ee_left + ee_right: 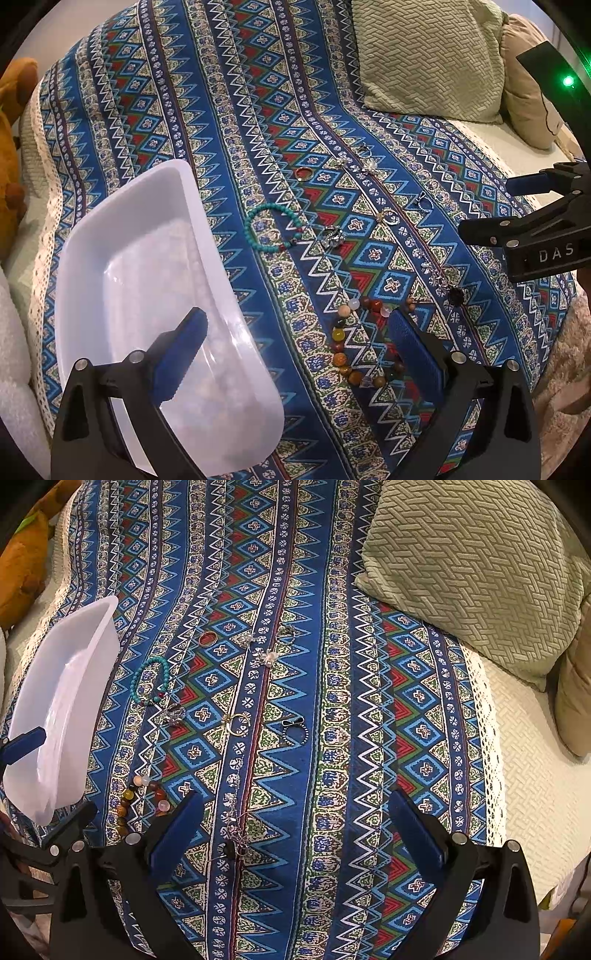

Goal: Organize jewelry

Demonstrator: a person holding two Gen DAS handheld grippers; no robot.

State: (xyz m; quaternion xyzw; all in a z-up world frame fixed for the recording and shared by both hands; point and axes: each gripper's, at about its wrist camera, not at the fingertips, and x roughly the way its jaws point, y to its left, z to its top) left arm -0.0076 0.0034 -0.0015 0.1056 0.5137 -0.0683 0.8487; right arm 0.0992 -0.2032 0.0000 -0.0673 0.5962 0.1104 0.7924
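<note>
Jewelry lies scattered on a blue patterned cloth. A multicoloured bead bracelet lies between my left gripper's open, empty fingers; its left finger hangs over a white plastic tray. A turquoise bead bracelet, a red ring, a silver ring and a silver chain necklace lie beyond. My right gripper is open and empty above the cloth, with the chain necklace by its left finger. A black bow ring and a gold ring lie ahead.
A green textured cushion rests at the back right, with a beige cushion beside it. A brown plush toy sits at the far left. White lace-edged bedding borders the cloth on the right.
</note>
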